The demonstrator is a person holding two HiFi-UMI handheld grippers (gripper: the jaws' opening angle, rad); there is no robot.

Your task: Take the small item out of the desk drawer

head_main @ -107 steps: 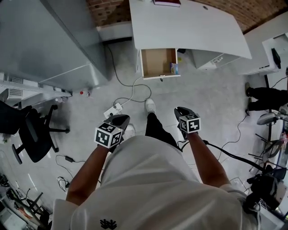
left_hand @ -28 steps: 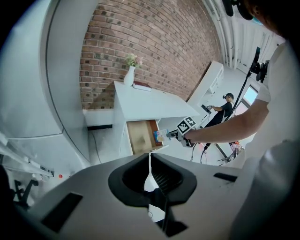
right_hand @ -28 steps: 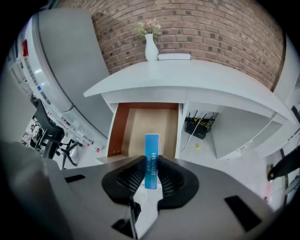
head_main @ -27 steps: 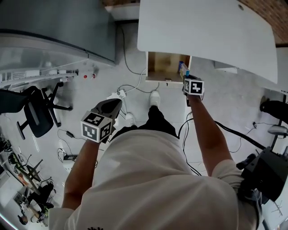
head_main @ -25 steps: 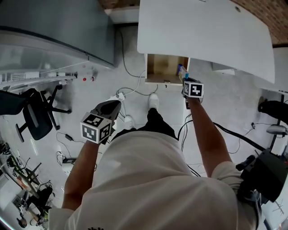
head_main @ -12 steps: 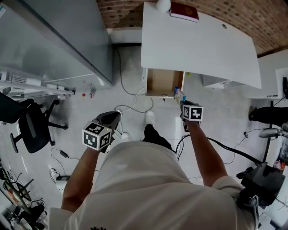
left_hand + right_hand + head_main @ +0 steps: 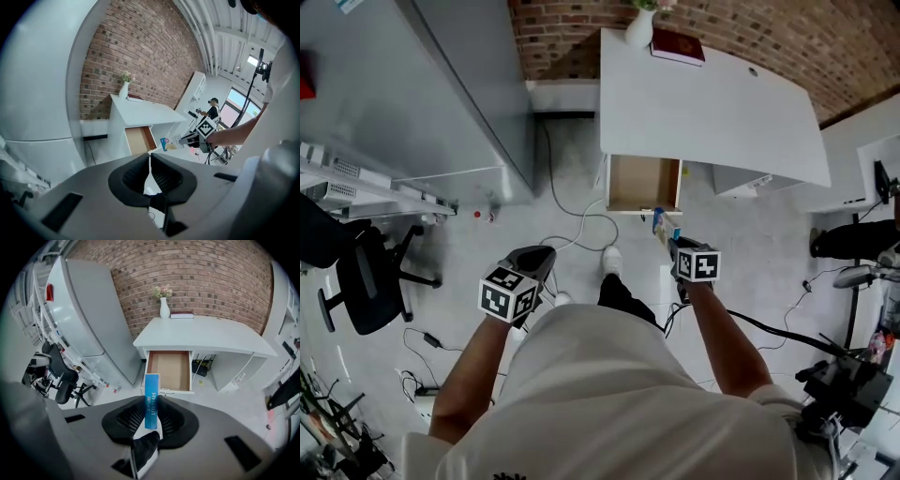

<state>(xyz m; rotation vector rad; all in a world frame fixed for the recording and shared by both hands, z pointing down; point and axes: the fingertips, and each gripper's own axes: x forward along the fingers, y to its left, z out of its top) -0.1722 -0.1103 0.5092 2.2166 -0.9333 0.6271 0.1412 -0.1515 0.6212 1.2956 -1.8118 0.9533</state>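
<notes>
**Far left, mid frame:** black office chair [image 7: 356,281] on the pale floor, below a large grey cabinet [image 7: 431,103] that fills the upper left.

**Lower left of centre:** left gripper [image 7: 542,255], held low over the floor. In the left gripper view [image 7: 150,161] its jaws stand together with only a thin slit between them, and they grasp nothing.

**Centre:** white cable [image 7: 572,211] looping across the floor.

**Upper centre:** white desk [image 7: 703,103] against a brick wall, carrying a white vase [image 7: 639,26] and a dark red book [image 7: 677,47]. The drawer [image 7: 642,183] is pulled out from under the desk top, showing its brown bottom.

**Right of centre:** right gripper [image 7: 670,242], just below the drawer's right front corner.

- Its jaws are clamped on a slim blue box [image 7: 662,225], which is clear of the drawer and over the floor.
- In the right gripper view [image 7: 151,405] the blue box [image 7: 151,399] stands upright between the ribbed pads [image 7: 131,420].
- Both pads press its flat sides.
- Its upper end juts past the fingertips and overlaps the drawer's [image 7: 169,371] front edge in the frame.
</notes>
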